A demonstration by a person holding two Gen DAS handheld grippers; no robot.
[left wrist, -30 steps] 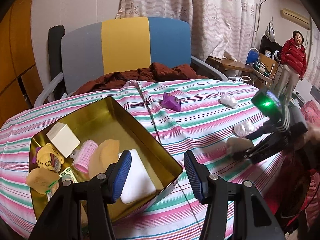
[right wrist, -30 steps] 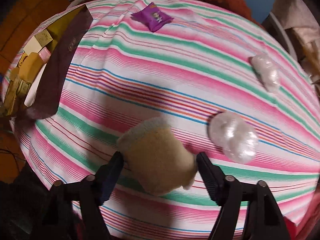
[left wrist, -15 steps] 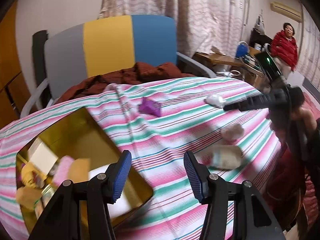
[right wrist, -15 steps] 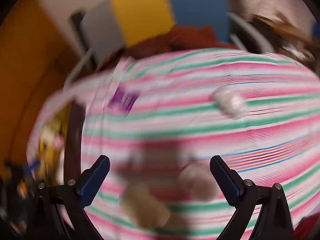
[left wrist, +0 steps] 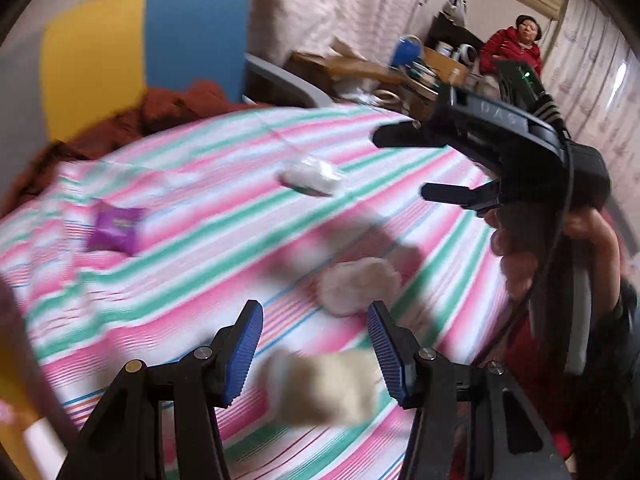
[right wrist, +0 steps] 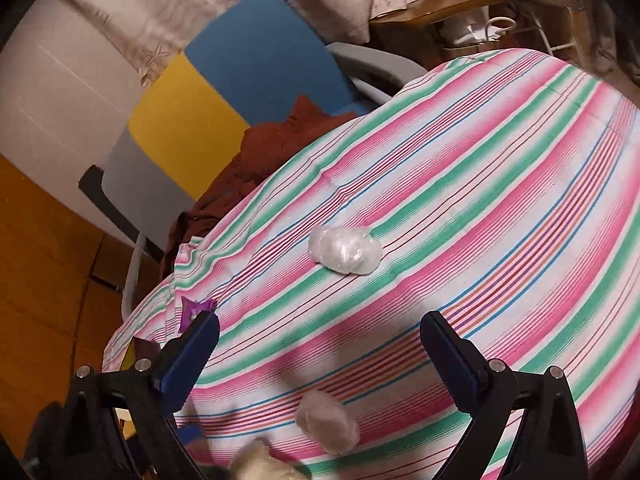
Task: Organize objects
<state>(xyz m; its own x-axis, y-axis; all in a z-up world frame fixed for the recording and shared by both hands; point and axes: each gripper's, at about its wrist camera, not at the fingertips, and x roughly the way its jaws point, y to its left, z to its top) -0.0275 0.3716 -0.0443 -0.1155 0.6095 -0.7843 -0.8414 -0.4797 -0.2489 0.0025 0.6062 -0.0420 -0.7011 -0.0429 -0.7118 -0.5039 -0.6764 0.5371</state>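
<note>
Left tongs (left wrist: 314, 354): apart, empty, poised over beige sponge piece (left wrist: 320, 386) near tabletop (left wrist: 400, 184) front edge. Step judged: sponge pickup; next calls for lowering, then closing. Right tongs (right wrist: 320, 354): apart, empty, raised above. Nearby: near plastic wad (left wrist: 358, 286), far plastic wad (right wrist: 344, 249), purple packet (left wrist: 116, 229). Path unobstructed. Person in red (left wrist: 512, 46) in background.

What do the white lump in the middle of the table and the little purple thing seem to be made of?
The white lump looks like crumpled thin clear plastic film: it is glossy, wrinkled and see-through at the edges. The purple packet looks like a printed plastic or foil wrapper, flat with sharp corners, though blur hides its finish. Both lie on the striped cloth.
</note>
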